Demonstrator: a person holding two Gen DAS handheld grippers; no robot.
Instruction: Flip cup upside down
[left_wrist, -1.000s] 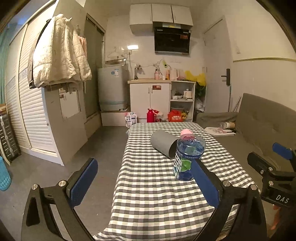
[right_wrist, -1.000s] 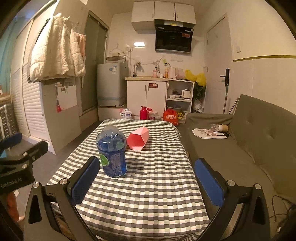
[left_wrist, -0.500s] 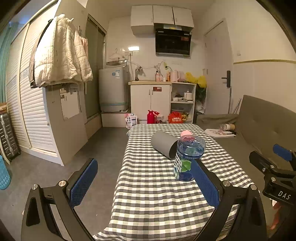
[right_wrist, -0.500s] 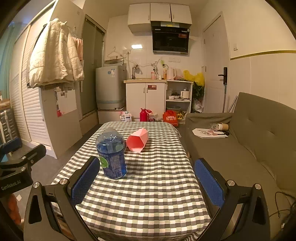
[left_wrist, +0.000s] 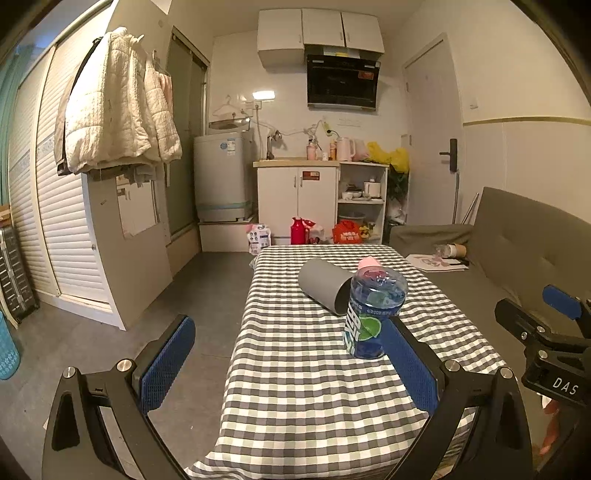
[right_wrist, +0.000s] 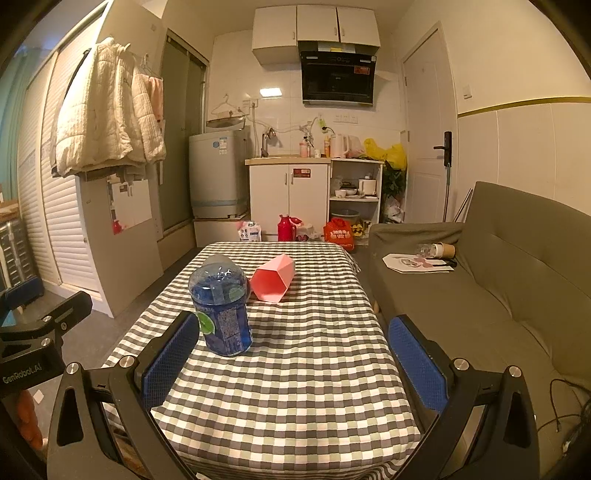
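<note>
Checked tablecloth (right_wrist: 295, 369): pink cup (right_wrist: 273, 278) lying sideways; right gripper (left_wrist: 554, 354) marked "DAS"; both jaws spread.

Behind the checked table (right_wrist: 295, 387), a white cabinet (right_wrist: 288, 195) against the far wall, with a washing machine (right_wrist: 216, 173) to its left and open shelves (right_wrist: 354, 199) to its right. Above the cabinet, a black range hood (right_wrist: 338, 77). On the floor before it, a red flask (right_wrist: 283, 228) and a red bag (right_wrist: 338, 233). Right of the table, a grey sofa (right_wrist: 517, 280) bearing papers (right_wrist: 417, 263) and what may be a paper cup (right_wrist: 445, 250). Left, a white jacket (left_wrist: 114, 107) hanging high.
</note>
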